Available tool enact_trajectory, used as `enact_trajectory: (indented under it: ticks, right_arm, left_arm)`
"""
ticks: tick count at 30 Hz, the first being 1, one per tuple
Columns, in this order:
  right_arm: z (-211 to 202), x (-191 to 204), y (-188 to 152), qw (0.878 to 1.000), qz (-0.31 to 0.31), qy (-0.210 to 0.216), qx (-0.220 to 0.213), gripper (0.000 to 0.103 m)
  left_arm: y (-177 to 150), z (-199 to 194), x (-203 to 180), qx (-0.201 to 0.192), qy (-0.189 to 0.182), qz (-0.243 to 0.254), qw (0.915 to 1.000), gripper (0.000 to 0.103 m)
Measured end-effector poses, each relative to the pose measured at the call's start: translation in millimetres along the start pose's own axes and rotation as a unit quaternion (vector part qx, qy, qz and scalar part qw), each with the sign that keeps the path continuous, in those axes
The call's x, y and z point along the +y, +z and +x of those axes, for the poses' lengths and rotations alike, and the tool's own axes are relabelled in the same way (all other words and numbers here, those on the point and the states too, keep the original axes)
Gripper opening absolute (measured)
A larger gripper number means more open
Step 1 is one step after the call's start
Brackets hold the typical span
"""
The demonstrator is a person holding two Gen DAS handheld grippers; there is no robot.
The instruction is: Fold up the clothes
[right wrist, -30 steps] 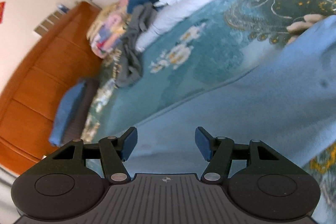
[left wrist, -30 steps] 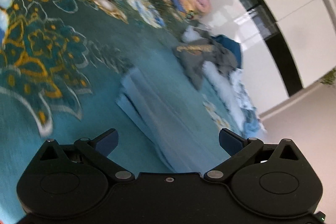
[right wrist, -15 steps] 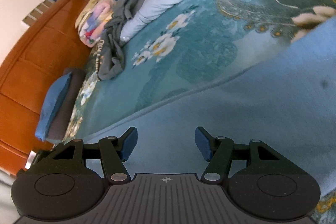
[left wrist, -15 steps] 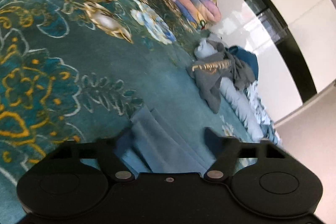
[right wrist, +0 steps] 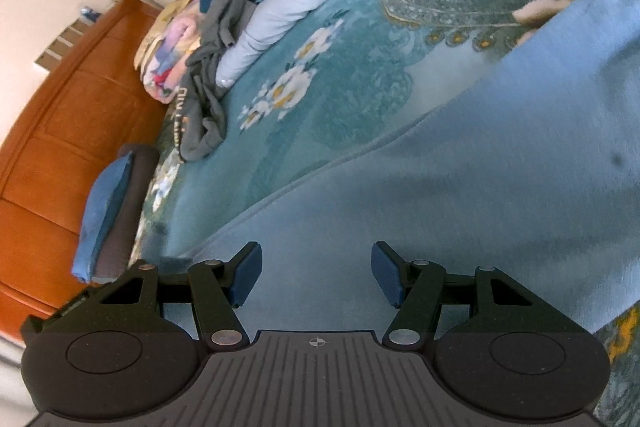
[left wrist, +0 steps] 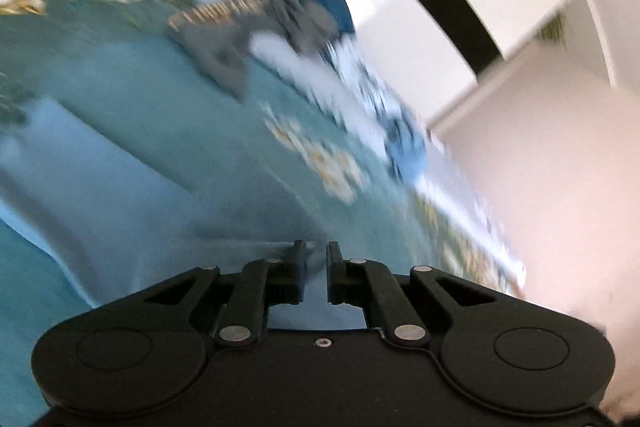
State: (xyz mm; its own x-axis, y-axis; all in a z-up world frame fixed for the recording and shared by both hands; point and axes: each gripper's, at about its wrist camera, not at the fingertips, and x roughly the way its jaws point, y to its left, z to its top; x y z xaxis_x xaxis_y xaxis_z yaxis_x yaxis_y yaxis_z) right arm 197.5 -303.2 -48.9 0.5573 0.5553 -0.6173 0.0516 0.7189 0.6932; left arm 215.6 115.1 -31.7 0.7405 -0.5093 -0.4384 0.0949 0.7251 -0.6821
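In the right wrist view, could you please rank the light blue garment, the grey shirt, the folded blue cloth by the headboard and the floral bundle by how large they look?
1. Light blue garment, by far, though it is nearest the camera.
2. Grey shirt.
3. Folded blue cloth and floral bundle: they look about alike, so I would not rank them.

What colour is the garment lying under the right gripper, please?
Plain light blue; the garment shows best in the right wrist view, spread beneath the open right gripper.

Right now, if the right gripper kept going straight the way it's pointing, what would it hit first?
Most likely the light blue garment: it fills the space between and ahead of the right gripper, whose jaws stand open. Depth is unclear.
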Motion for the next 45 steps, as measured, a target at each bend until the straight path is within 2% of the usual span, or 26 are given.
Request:
enact_trajectory:
  ticks: [1,3,7,10,13,15,16,18,20,22,24,26,27,30,33,37,42,45]
  right_arm:
    - [-0.5,-0.1,-0.1,1.000,0.000,0.000,0.000,0.059]
    - [-2.9,-0.7,0.4,1.000,-0.001,0.002,-0.001,0.059]
    - [-8.8,-4.7,1.7,1.000,0.002,0.003,-0.007,0.059]
    - [-11.4,-9.4,1.3,1.000,0.009,0.005,-0.010,0.059]
    - [-10.5,-13.6,-0.9,1.000,0.013,0.004,-0.009,0.059]
    - [-9.2,-15.3,-2.7,1.000,0.016,0.004,-0.008,0.059]
    - [-9.0,-15.4,-3.3,1.000,0.017,0.004,-0.008,0.059]
    - [-9.0,-15.1,-3.4,1.000,0.018,0.005,-0.007,0.059]
    - [-9.5,-15.5,-2.8,1.000,0.019,0.006,-0.006,0.059]
    - [-10.3,-16.7,-2.2,1.000,0.022,0.007,-0.006,0.058]
    - [-10.9,-18.4,-2.4,1.000,0.024,0.007,-0.006,0.057]
    - [-11.0,-20.4,-3.1,1.000,0.026,0.007,-0.006,0.057]
    - [-10.9,-21.3,-3.4,1.000,0.027,0.008,-0.006,0.057]
    - [-10.6,-23.0,-3.2,0.999,0.031,0.011,-0.006,0.057]
    - [-10.3,-24.0,-2.8,0.999,0.032,0.012,-0.005,0.057]
    - [-10.6,-25.5,-3.0,0.999,0.034,0.015,-0.005,0.057]
    - [-9.9,-26.7,-4.1,0.999,0.037,0.016,-0.006,0.057]
    - [-10.2,-25.5,-4.5,0.999,0.034,0.015,-0.006,0.057]
  left_arm:
    - [-4.5,4.5,-3.8,0.011,-0.002,0.007,0.9999,0.030]
    - [-10.2,3.2,-7.0,0.018,-0.008,0.012,0.9997,0.044]
    - [-9.1,-24.3,-0.6,-0.009,-0.016,0.018,0.9997,0.052]
    - [-3.5,-47.9,5.1,-0.047,0.012,0.045,0.9978,0.056]
    - [3.2,-50.9,-1.9,-0.036,0.043,0.114,0.9919,0.056]
    - [4.0,-44.4,-13.8,-0.015,0.048,0.181,0.9822,0.056]
    - [3.3,-39.3,-21.4,-0.003,0.051,0.222,0.9737,0.056]
    - [1.8,-25.0,-31.8,0.030,0.059,0.290,0.9548,0.056]
    - [0.3,-9.3,-38.8,0.068,0.070,0.349,0.9321,0.056]
    - [-0.4,4.9,-39.6,0.096,0.088,0.386,0.9131,0.056]
    - [0.1,15.1,-36.6,0.118,0.096,0.402,0.9032,0.055]
    - [2.2,20.3,-33.0,0.145,0.087,0.398,0.9016,0.052]
    - [2.3,20.1,-30.8,0.154,0.080,0.393,0.9030,0.047]
    - [3.0,19.1,-24.0,0.182,0.057,0.374,0.9077,0.046]
    - [8.2,13.1,-15.9,0.186,0.033,0.333,0.9237,0.046]
    - [16.9,4.9,-10.8,0.186,0.005,0.306,0.9337,0.046]
    - [12.9,7.6,-14.6,0.181,0.007,0.311,0.9329,0.046]
    - [10.4,9.2,-16.9,0.179,0.009,0.314,0.9325,0.032]
